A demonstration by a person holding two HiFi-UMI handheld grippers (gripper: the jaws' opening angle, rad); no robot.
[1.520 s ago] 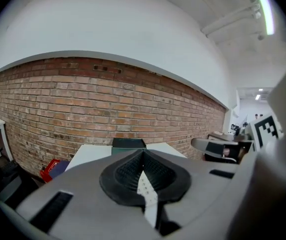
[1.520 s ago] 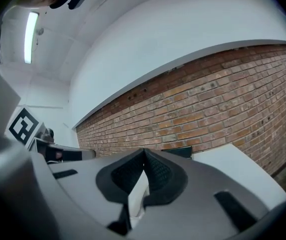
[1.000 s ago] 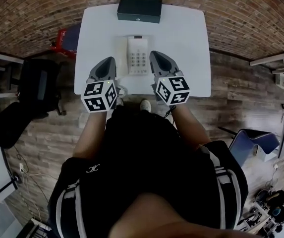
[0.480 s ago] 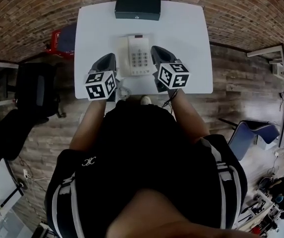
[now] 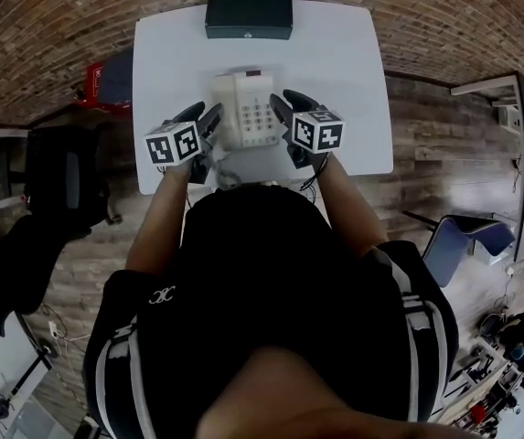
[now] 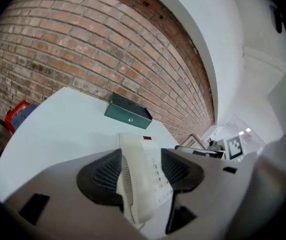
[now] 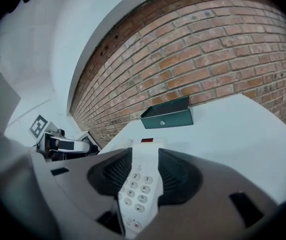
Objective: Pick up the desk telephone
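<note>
The cream desk telephone (image 5: 246, 110) lies on the white table (image 5: 344, 71), with its handset along its left side. My left gripper (image 5: 205, 123) is at the phone's left edge, its jaws opening. In the left gripper view the handset side of the phone (image 6: 140, 179) lies between the dark pads (image 6: 105, 176), which do not visibly press on it. My right gripper (image 5: 282, 113) is at the phone's right edge, its jaws also opening. In the right gripper view the keypad edge (image 7: 142, 189) sits between the pads (image 7: 178, 176).
A dark green box (image 5: 249, 15) stands at the table's far edge, behind the phone. A red object (image 5: 106, 80) lies on the floor left of the table, and a black chair (image 5: 65, 176) stands nearer left. The near table edge is just below the grippers.
Both grippers have come forward and down from the near table edge to the phone's two sides. Their jaws, shut before, now stand apart around the phone's edges.
</note>
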